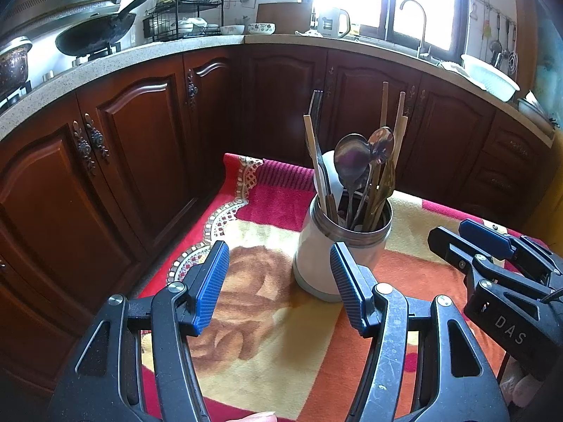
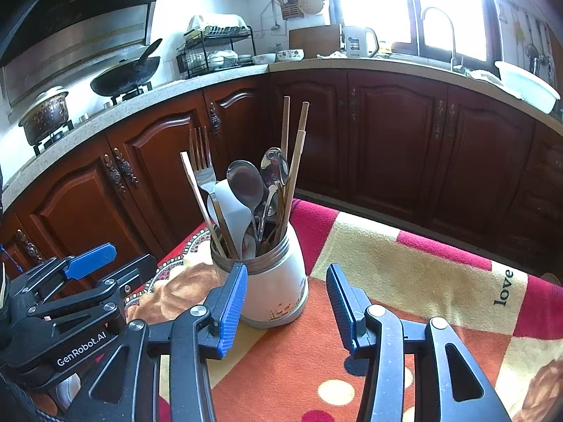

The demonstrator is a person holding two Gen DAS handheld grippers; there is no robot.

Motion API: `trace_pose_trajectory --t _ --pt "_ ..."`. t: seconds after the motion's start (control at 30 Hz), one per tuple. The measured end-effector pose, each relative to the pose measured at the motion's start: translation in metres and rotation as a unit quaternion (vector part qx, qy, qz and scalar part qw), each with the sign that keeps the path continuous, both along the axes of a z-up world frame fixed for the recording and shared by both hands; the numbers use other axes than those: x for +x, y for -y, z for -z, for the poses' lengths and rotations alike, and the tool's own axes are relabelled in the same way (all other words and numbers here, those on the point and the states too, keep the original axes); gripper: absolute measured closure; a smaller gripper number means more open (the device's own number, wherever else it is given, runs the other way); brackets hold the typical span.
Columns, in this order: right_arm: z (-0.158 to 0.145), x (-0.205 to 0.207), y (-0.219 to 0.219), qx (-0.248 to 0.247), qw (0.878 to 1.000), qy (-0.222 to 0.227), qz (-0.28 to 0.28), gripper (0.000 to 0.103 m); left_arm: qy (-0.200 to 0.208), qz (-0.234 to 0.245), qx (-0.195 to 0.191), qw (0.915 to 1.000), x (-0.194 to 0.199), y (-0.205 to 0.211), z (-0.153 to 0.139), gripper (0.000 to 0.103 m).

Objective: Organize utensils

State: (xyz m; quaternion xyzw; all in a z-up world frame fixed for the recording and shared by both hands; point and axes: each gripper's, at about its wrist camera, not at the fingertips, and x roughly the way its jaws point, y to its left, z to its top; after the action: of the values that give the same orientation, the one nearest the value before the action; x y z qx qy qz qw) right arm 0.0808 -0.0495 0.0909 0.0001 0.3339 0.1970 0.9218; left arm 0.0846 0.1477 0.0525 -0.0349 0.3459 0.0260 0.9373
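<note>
Both tongs spread wide, gripping nothing: left gripper (image 1: 279, 290), right gripper (image 2: 286, 311). White utensil jar (image 2: 272, 286) stands upright on the patterned blanket (image 2: 404, 274), holding spoons (image 2: 244, 184), a fork (image 2: 202, 161) and chopsticks (image 2: 285, 123). I'd single out one protruding handle, pinch high, lift straight.

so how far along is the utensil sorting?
Looks done: forks, spoons and wooden chopsticks all stand in the white ceramic jar with the metal rim on the patterned blanket. In hand: nothing; the left hand-held gripper and right hand-held gripper are open and empty. Left: no loose utensil shows on the blanket.
</note>
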Motion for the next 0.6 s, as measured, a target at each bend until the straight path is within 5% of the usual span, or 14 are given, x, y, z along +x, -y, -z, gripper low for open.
trace_pose_trajectory --t 0.6 --pt "-0.0014 -0.003 -0.0014 -0.004 1.0 0.004 -0.005 0.057 0.001 -0.002 0.005 1.0 -0.0046 0.0021 -0.0018 0.043"
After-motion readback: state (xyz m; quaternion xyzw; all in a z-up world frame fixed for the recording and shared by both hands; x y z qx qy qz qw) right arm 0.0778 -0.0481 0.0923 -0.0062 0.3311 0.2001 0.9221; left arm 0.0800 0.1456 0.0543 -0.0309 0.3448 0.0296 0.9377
